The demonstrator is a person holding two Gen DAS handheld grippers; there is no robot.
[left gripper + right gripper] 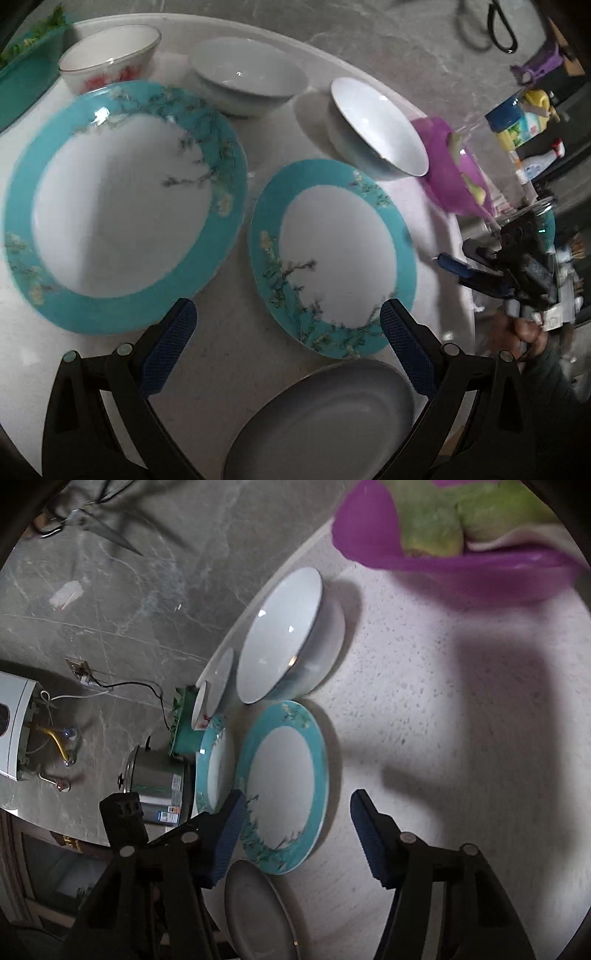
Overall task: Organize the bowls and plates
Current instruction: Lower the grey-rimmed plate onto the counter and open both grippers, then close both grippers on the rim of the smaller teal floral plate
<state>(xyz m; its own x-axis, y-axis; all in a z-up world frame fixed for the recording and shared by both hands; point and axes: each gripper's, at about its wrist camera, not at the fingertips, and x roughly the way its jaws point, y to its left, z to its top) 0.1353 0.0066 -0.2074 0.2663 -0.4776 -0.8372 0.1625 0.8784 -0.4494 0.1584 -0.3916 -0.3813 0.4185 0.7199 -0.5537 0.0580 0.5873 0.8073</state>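
Nearest our left tool (288, 321), just under its spread fingers, lies a grey plate (332, 417); the fingers stand wide apart with nothing between them. Beyond the right finger sits the small teal plate (332, 258), and beyond the left finger the large teal plate (122, 206), both flat on the white surface (229, 354), just beside each other. Farther ahead we see three bowls: a floral bowl (110, 55) at the far left, a white bowl (251, 74) in the middle, and a tilted bowl (380, 125) to the right that leans on another dish. Next to that is a purple basin (450, 173) holding green pieces. Off to the right we hold our right tool (461, 266), seen small and blurred there. From its own camera our right tool (295, 834) has its fingers apart and empty, over the near rim of the small teal plate (284, 786), with the grey plate (255, 912) close below its left finger.
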